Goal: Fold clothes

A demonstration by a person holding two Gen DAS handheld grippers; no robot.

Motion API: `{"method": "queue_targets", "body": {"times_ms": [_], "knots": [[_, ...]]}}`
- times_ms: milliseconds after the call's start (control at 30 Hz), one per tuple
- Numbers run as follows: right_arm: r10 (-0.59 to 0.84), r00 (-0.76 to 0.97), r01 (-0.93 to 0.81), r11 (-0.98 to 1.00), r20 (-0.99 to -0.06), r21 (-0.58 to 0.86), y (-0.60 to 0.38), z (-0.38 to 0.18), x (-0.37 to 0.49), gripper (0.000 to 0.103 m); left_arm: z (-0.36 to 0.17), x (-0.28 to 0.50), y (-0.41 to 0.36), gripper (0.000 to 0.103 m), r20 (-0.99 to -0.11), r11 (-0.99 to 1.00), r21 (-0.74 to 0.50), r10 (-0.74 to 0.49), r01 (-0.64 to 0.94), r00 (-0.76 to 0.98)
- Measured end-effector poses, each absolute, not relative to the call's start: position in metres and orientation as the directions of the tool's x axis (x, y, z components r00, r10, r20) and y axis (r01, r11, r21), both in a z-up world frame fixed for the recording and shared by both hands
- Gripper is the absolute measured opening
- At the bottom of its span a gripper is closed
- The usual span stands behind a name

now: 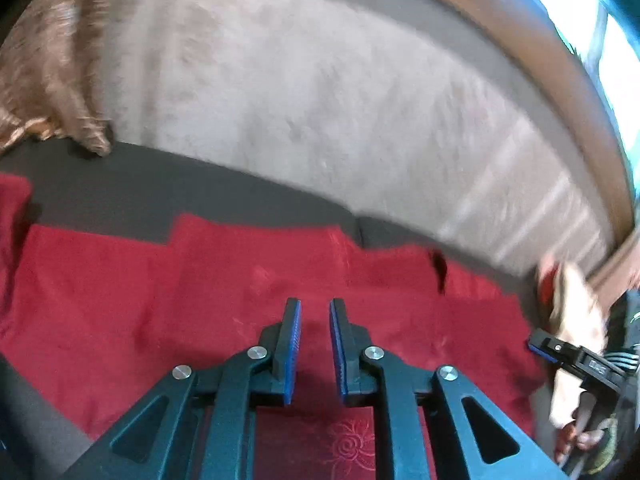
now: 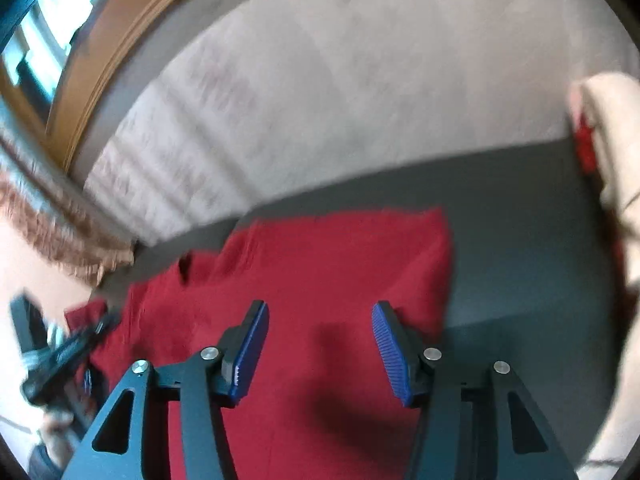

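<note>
Hovering over the red garment [image 1: 248, 304], the left gripper [image 1: 315, 316] has its jaws a narrow gap apart with nothing between them, while the right gripper [image 2: 320, 320] stands wider, also empty. That garment lies spread flat on the dark grey surface [image 2: 520, 248]. For a clean fold, I would pinch two matching corners of the garment, lifting both evenly.

red cloth [image 1: 120, 300], rose motif | grey seat [image 2: 520, 240] | beige backrest [image 1: 300, 100]
</note>
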State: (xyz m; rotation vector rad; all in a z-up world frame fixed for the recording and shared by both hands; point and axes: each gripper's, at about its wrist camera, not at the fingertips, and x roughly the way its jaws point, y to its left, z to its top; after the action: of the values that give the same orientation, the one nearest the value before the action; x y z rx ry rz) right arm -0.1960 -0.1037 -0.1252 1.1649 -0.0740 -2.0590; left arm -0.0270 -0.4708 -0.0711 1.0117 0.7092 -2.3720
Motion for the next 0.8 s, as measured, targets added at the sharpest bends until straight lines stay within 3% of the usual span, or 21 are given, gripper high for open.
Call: {"method": "queue_targets", "body": {"times_ms": [67, 133, 267, 367, 400, 600, 700, 800], "knots": [[-0.588, -0.329, 0.559, -0.752, -0.739, 0.349, -0.096, -0.139, -0.186, 0.059, -0.093, -0.026, -0.463, 0.015, -0.788, -0.761, -0.23, -0.22, 0.606, -0.576], [-0.573, -0.364, 0.554, -0.767, -0.734, 0.324, -0.08, -0.153, -0.178, 0.053, -0.097, -0.012, -0.45, 0.015, -0.752, -0.775, -0.225, -0.247, 0.591, -0.611], [-0.597, -0.398, 0.61, -0.74, -0.697, 0.285, -0.062, -0.159, -0.157, 0.056, -0.098, 0.003, -0.434, 0.014, -0.742, -0.773, -0.238, -0.245, 0.588, -0.623], [-0.62, -0.381, 0.626, -0.719, -0.686, 0.302, -0.064, -0.161, -0.161, 0.066, -0.099, -0.003, -0.439, 0.014, -0.744, -0.767, -0.247, -0.241, 0.592, -0.623], [-0.623, -0.373, 0.639, -0.709, -0.687, 0.297, -0.069, -0.159, -0.161, 0.074, -0.098, -0.005, -0.438, 0.014, -0.746, -0.768, -0.235, -0.25, 0.595, -0.617], [-0.518, -0.406, 0.719, -0.689, -0.753, 0.086, -0.106, -0.161, -0.142, 0.103, -0.087, 0.008, -0.427, 0.014, -0.753, -0.734, -0.25, -0.263, 0.632, -0.603], [-0.513, -0.408, 0.723, -0.687, -0.755, 0.075, -0.106, -0.161, -0.142, 0.103, -0.081, 0.046, -0.416, 0.016, -0.752, -0.67, -0.282, -0.289, 0.686, -0.592], [-0.527, -0.4, 0.722, -0.686, -0.75, 0.096, -0.103, -0.16, -0.144, 0.103, -0.078, 0.075, -0.421, 0.017, -0.779, -0.614, -0.21, -0.366, 0.761, -0.51]]}}
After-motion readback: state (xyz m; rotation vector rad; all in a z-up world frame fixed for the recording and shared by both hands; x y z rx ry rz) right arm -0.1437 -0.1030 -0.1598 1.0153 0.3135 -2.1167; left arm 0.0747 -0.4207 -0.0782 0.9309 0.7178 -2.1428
